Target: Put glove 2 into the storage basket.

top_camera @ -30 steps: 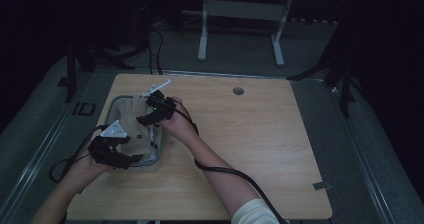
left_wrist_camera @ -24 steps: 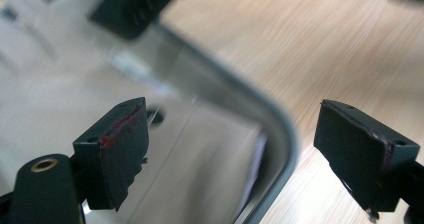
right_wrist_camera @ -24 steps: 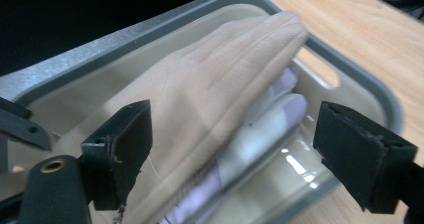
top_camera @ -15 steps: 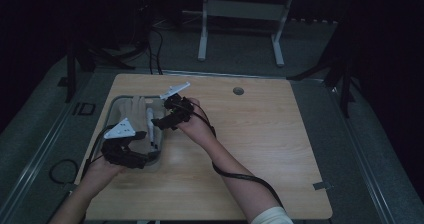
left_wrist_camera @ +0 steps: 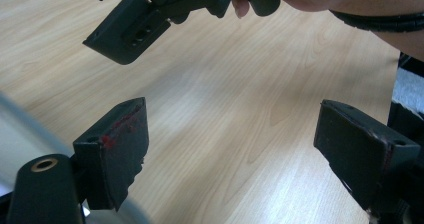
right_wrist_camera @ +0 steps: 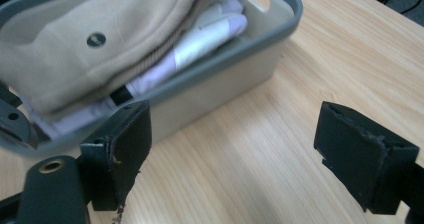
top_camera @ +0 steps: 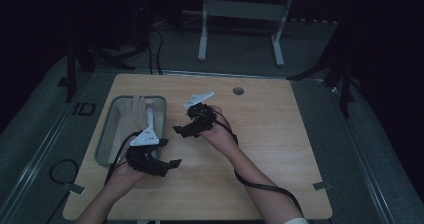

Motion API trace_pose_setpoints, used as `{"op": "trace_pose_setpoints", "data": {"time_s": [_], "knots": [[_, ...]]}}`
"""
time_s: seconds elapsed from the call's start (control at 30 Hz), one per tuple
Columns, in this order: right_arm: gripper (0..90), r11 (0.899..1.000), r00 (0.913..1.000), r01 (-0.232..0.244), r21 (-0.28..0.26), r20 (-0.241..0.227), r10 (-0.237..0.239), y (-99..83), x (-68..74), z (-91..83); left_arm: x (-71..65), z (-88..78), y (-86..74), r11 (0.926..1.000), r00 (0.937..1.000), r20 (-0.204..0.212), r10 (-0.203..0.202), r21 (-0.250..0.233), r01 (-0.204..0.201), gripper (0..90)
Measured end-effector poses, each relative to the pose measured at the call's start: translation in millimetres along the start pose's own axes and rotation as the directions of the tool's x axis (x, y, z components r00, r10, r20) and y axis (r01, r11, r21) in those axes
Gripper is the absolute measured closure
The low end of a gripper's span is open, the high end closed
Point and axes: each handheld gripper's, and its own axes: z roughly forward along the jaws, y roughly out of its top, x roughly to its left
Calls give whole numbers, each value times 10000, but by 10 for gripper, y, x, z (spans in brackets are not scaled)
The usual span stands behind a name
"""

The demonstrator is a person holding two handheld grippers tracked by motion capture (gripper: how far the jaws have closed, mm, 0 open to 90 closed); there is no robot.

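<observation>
Light wood-grain table [top_camera: 260, 154] with rounded corners and a small round grommet hole [top_camera: 238, 91] near the far edge, standing on grey floor [top_camera: 370, 149]; the room behind is dark, with a white metal frame stand [top_camera: 240, 14] and black stand legs and cables at the back. Grey bin [top_camera: 106, 134] sits on the table's left part, holding a folded beige cloth [right_wrist_camera: 100, 39] on top of white folded cloth [right_wrist_camera: 210, 31]; both lie inside the bin, below its rim. Left gripper [top_camera: 167, 165] is over the table just beside the bin's near right corner, jaws spread wide, nothing between them, bare wood under them in the left gripper view. Right gripper [top_camera: 181, 131] is over the table just right of the bin, jaws spread, empty, pointing toward the bin's side wall. Both are clear of the cloth. A black cable [top_camera: 260, 184] trails along the right forearm
</observation>
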Motion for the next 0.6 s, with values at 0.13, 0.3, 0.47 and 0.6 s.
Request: {"op": "trace_pose_setpoints", "data": {"time_s": [0.13,0.3,0.47,0.6], "knots": [[152,9999,9999,-120,4,99,120,-165,-40,-65,-75,100,9,9997,9997,139,219,81,-220,145],[152,9998,9998,-176,98,139,175,-424,-86,-120,-191,222,-48,9996,9984,564,65,-291,-49,145],[152,9990,9991,-403,179,99,401,-674,-137,-139,-267,391,-104,9996,9957,892,250,107,-260,145],[152,9987,9990,-447,245,106,445,-794,-149,-160,-301,489,-127,9985,9943,980,423,291,-454,145]]}}
